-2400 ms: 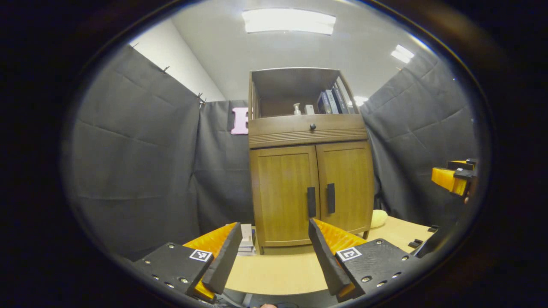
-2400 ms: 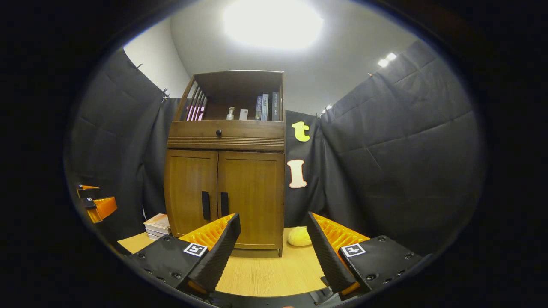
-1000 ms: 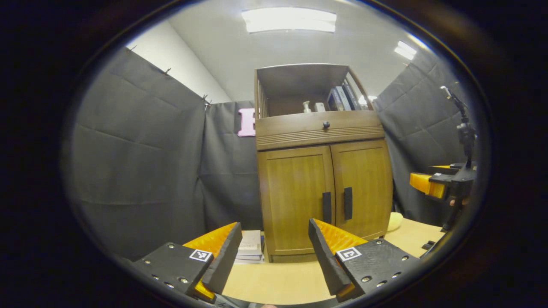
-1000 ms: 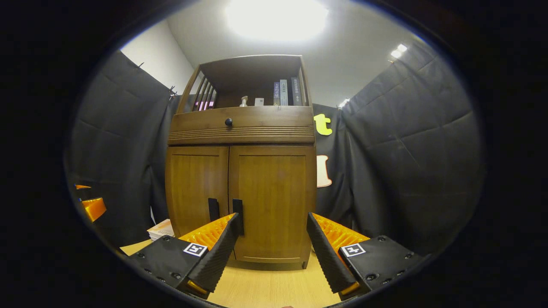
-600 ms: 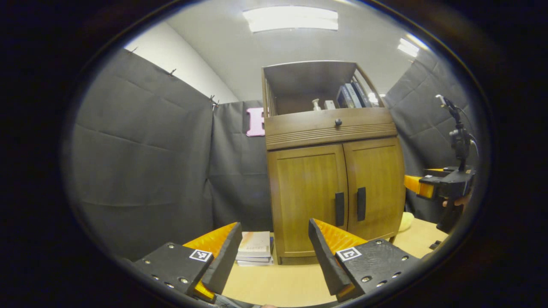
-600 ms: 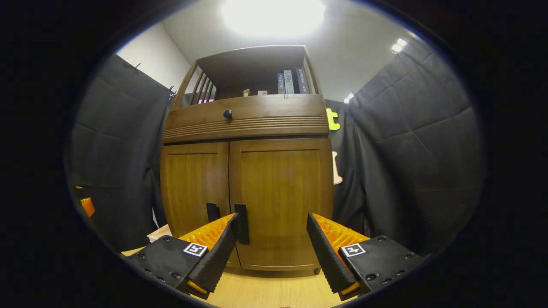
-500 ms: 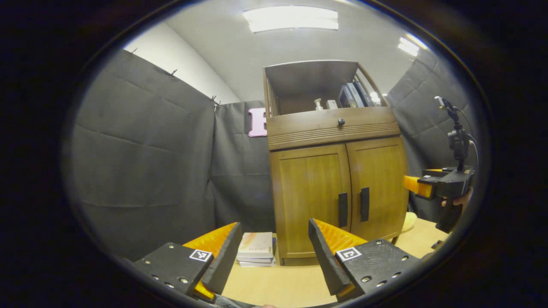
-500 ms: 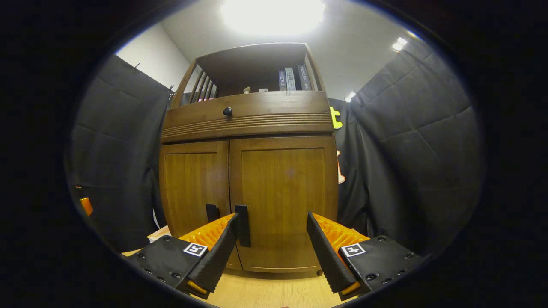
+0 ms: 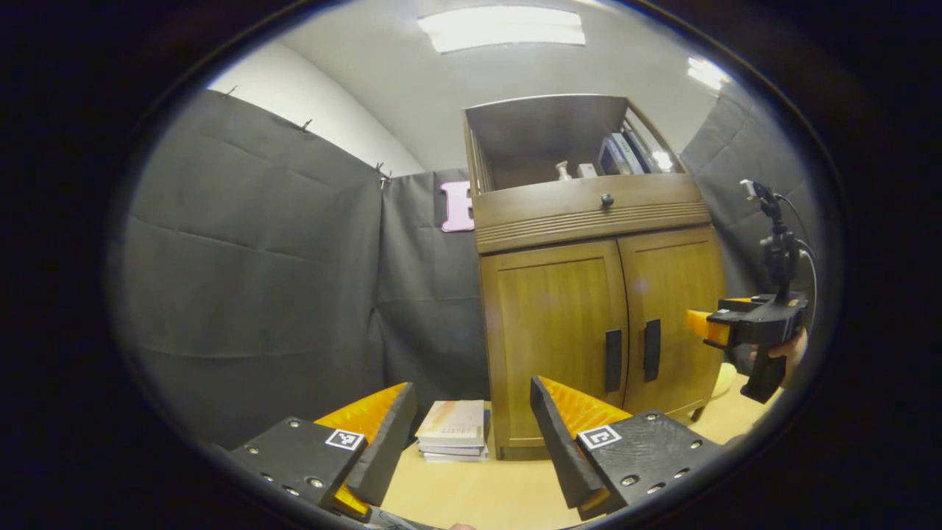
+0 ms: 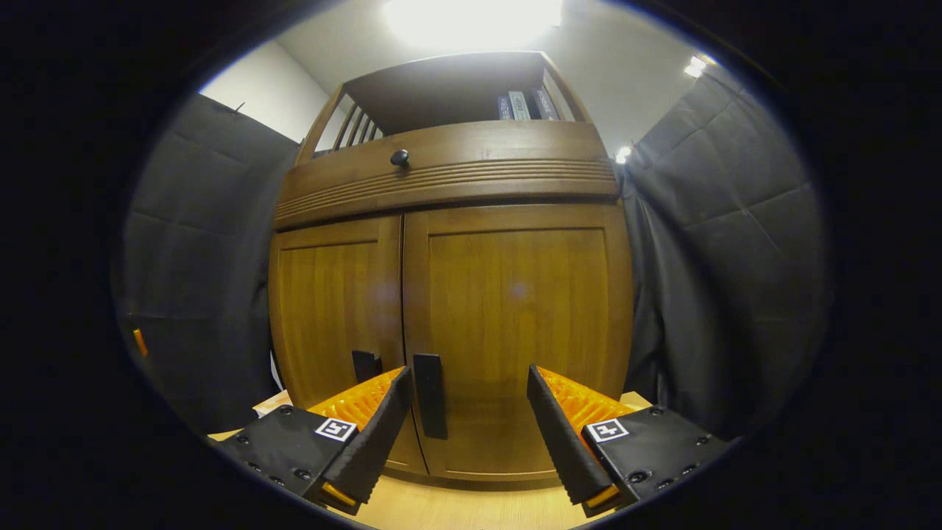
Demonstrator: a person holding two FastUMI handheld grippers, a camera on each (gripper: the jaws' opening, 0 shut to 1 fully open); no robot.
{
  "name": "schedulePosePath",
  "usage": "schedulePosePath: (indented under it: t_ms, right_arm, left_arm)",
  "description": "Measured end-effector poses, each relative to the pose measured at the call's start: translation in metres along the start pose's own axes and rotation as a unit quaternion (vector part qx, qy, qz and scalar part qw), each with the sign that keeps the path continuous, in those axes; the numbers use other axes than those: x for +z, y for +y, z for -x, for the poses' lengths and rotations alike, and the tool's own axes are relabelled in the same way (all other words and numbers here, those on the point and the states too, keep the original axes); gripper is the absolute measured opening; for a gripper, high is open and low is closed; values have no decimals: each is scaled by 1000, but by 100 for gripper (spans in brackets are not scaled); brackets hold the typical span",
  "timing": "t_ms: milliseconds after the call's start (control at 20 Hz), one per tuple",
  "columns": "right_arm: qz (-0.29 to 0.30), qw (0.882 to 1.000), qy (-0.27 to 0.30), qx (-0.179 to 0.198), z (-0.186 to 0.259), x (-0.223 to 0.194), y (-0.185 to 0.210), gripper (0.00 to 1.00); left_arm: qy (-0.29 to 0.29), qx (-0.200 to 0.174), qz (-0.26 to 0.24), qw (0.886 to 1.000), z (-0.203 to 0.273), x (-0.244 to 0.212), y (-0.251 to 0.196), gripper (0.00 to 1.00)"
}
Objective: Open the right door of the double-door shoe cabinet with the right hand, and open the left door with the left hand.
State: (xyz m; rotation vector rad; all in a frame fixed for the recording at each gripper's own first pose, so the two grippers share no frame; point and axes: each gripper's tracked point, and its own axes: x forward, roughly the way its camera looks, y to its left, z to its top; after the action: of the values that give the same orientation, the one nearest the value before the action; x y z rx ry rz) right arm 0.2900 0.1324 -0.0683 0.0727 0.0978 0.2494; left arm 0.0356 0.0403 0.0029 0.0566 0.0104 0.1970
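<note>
The shoe cabinet point(image 10: 449, 294) is brown wood with a smooth, faintly glossy varnish and visible grain; its right door handle point(image 10: 430, 395) looks matt black. The counter point(image 9: 471, 489) is pale wood-grain laminate. Paper-covered books point(image 9: 452, 430) lie stacked, and the booth wall point(image 9: 250, 280) is matt, creased cloth.

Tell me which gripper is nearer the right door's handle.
Right. The right gripper hangs open just before the right door's handle, which stands between its fingers near the left one, untouched. The left gripper sits farther back, low and left of the cabinet.
</note>
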Motion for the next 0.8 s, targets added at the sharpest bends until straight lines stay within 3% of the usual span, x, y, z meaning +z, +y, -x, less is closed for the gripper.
schedulePosePath:
  t_ms: [650, 800]
  right_arm:
    - [1, 999, 48, 7, -85, -48, 26, 98]
    - [5, 998, 58, 2, -95, -55, 28, 89]
  left_arm:
    - [38, 70, -19, 997, -2, -8, 19, 90]
    - [43, 78, -24, 996, 0, -8, 21, 90]
